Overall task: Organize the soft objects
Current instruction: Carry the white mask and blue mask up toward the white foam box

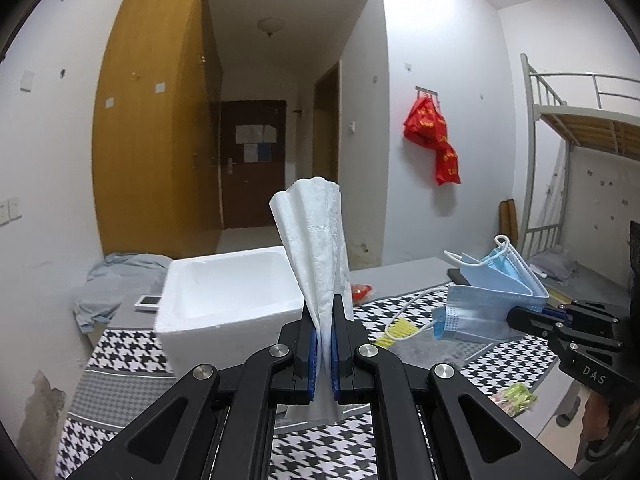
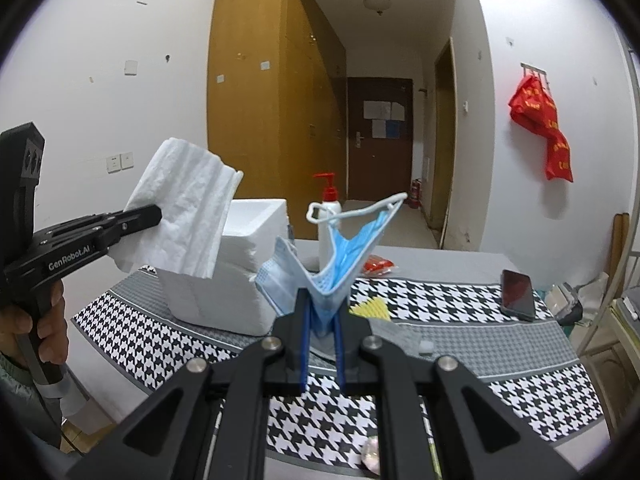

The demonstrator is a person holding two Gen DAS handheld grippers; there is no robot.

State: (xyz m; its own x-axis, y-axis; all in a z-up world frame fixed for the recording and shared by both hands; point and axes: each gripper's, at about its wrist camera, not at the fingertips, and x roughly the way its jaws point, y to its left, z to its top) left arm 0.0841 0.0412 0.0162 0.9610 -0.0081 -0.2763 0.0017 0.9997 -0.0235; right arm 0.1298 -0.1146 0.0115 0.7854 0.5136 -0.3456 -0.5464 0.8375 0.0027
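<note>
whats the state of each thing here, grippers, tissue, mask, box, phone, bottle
left gripper: shut on the tissue
right gripper: shut on the face mask
tissue: lifted, pinched, fanned upward
face mask: lifted, crumpled, loops loose
foam box: open-topped, on the bed
phone: lying flat, screen dark
pump bottle: upright behind the box

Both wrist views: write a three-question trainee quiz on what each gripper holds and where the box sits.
1. True or false: the left gripper is shut on the white tissue.
2. What does the right gripper hold? A) phone B) blue face mask C) pump bottle
3. What white container stands on the houndstooth cloth?

Key: 1 true; 2 B; 3 the foam box.
</note>
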